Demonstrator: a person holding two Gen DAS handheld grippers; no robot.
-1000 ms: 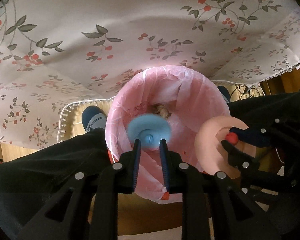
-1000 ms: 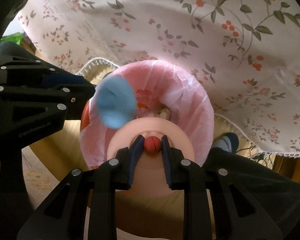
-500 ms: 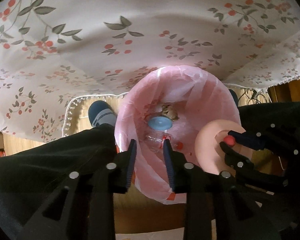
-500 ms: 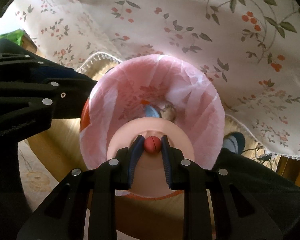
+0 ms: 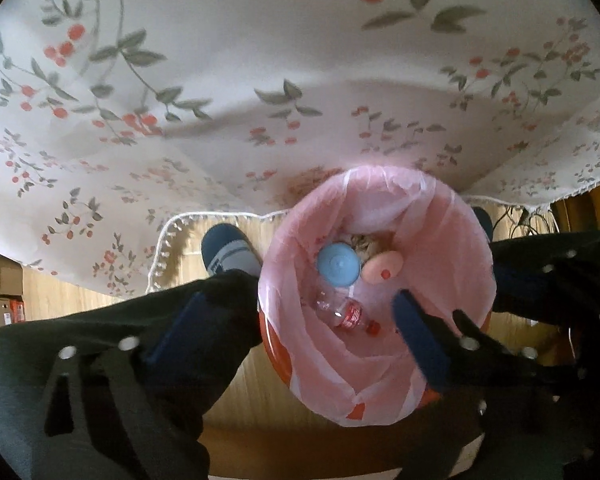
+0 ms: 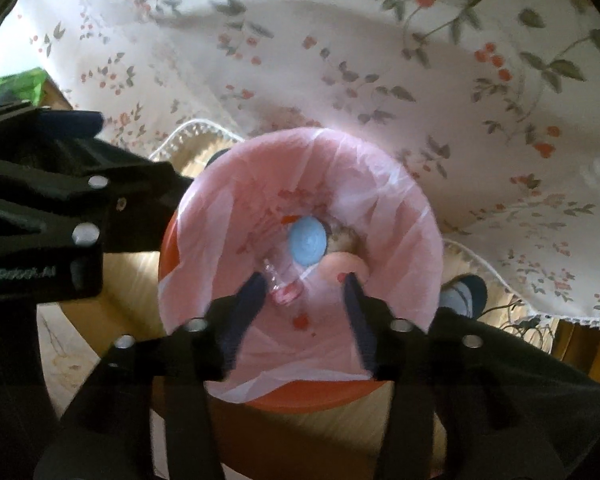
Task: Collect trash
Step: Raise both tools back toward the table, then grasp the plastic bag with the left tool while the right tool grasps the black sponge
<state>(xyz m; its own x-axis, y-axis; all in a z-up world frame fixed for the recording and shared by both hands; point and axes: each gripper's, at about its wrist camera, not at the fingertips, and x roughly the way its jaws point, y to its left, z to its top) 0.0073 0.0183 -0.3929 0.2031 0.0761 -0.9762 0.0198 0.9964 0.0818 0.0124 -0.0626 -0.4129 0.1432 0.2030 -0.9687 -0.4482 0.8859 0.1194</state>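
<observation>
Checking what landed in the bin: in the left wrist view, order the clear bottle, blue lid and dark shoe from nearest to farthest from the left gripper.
From the left gripper, jaws opening and empty:
1. clear bottle, in the bin, between the jaws.
2. blue lid, deeper in the bin, just beyond the bottle.
3. dark shoe, on the floor outside the bin, to its left.

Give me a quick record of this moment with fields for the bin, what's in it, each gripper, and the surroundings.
bin: orange bin with pink liner, on a wooden floor
contents: blue round lid, peach lid with red knob, clear plastic bottle with red label, brownish scraps
left gripper: above the bin, fingers opening, nothing between them
right gripper: above the bin, fingers opening, nothing between them
surroundings: floral tablecloth hanging behind the bin; person's dark trousers and a shoe beside it
</observation>
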